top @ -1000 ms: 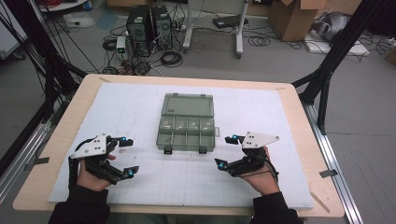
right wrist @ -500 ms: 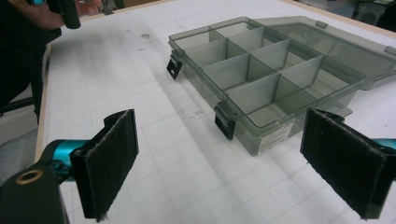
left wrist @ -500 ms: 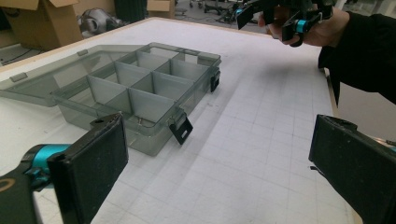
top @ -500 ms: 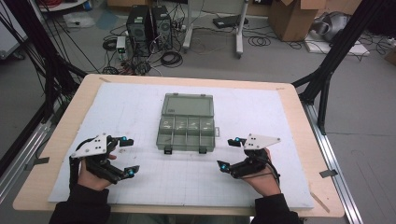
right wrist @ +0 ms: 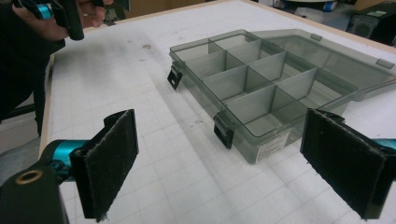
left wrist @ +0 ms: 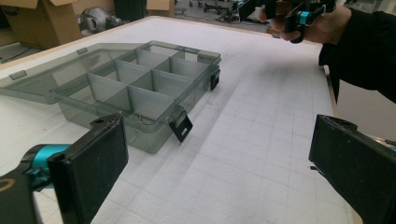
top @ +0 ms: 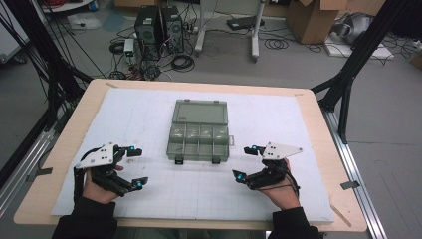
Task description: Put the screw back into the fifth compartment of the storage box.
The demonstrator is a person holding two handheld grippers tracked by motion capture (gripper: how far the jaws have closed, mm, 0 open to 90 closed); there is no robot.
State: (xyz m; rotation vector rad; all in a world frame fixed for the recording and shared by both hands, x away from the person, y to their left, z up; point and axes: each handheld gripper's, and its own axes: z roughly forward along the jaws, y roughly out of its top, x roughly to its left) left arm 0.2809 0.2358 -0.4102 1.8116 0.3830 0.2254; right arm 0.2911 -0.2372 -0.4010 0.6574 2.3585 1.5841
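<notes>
A clear grey compartment box (top: 200, 137) lies mid-table on the white gridded mat (top: 278, 124), its lid (top: 201, 110) folded flat open on the far side and its two black latches (left wrist: 180, 126) hanging loose on the side near you. Its divided cells look empty. Your left gripper (top: 134, 167) sits left of the box, jaws spread wide, holding nothing. Your right gripper (top: 244, 163) sits to its right, jaws likewise spread and empty. Both are apart from the box, over the mat on the wooden table (top: 318, 107).

smoky grey organizer box (top: 199, 131), white gridded mat (top: 278, 119)
</notes>
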